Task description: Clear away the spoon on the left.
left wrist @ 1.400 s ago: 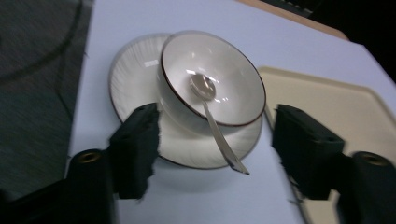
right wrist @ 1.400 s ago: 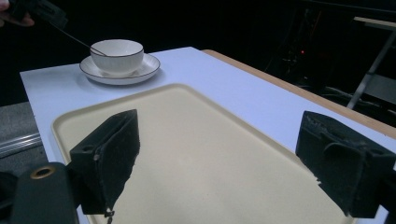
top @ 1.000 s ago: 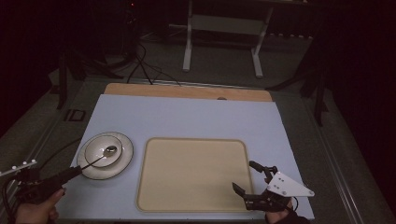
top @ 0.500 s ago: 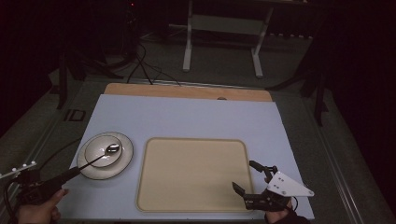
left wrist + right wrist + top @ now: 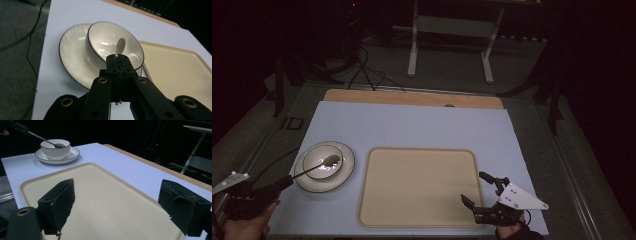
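A white bowl (image 5: 323,161) (image 5: 105,42) with a dark rim sits on a white saucer (image 5: 307,180) (image 5: 72,62) at the table's left. My left gripper (image 5: 287,181) (image 5: 117,58) is shut on the handle of a metal spoon (image 5: 319,165) (image 5: 120,46), whose head rests inside the bowl. The same spoon (image 5: 53,144) and bowl (image 5: 56,148) appear far off in the right gripper view. My right gripper (image 5: 482,190) (image 5: 120,202) stands open over the near right corner of a beige tray (image 5: 417,185) (image 5: 100,200), with nothing between its jaws.
The white tabletop (image 5: 412,125) has a wooden strip (image 5: 412,97) along its far edge. Cables (image 5: 367,70) and a metal stand (image 5: 452,30) lie on the dark floor beyond. The table's left edge falls close to the saucer.
My left gripper has drawn back slightly toward the near left corner, with the spoon still in the bowl. The right gripper has stayed in place.
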The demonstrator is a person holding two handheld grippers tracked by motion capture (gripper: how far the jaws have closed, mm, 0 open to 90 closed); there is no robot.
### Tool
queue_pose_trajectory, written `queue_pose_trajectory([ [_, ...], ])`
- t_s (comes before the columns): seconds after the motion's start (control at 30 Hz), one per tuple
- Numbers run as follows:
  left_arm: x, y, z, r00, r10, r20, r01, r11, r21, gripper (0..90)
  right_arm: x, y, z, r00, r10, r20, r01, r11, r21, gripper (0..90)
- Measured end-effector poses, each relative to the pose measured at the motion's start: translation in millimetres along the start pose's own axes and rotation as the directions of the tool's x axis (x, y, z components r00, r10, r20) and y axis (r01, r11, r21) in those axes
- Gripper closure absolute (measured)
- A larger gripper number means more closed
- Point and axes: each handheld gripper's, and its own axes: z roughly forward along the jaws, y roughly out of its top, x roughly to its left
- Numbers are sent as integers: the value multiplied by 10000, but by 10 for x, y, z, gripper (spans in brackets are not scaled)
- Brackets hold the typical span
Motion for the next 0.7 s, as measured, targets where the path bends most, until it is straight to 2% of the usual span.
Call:
queue_pose_trajectory([
  [0.1,-17,18,-19,9977,635,-227,-634,9980,41,897,-1,-1,-1,10000,-2,3,2,10000,-7,140],
  [0.17,8,35,-35,9984,548,-162,-547,9985,76,897,-5,-1,-4,10000,-7,5,7,10000,-21,140],
  [0.23,30,63,-65,9975,683,-166,-682,9977,58,897,-9,-2,-3,10000,23,-6,-23,10000,-34,140],
  [0.37,60,125,-126,9950,994,117,-996,9949,164,898,-9,-2,-1,10000,56,-15,-56,10000,-26,140],
  [0.47,54,173,-177,9927,1138,407,-1146,9933,166,897,-7,-1,-1,10000,27,-19,-27,10000,-32,140],
  [0.53,27,208,-214,9881,1434,555,-1442,9895,109,898,-7,-1,0,10000,32,-36,-32,10000,-36,140],
  [0.7,-15,308,-273,9858,1552,635,-1560,9877,74,897,-17,-4,3,9999,117,-77,-118,9999,-24,140],
])
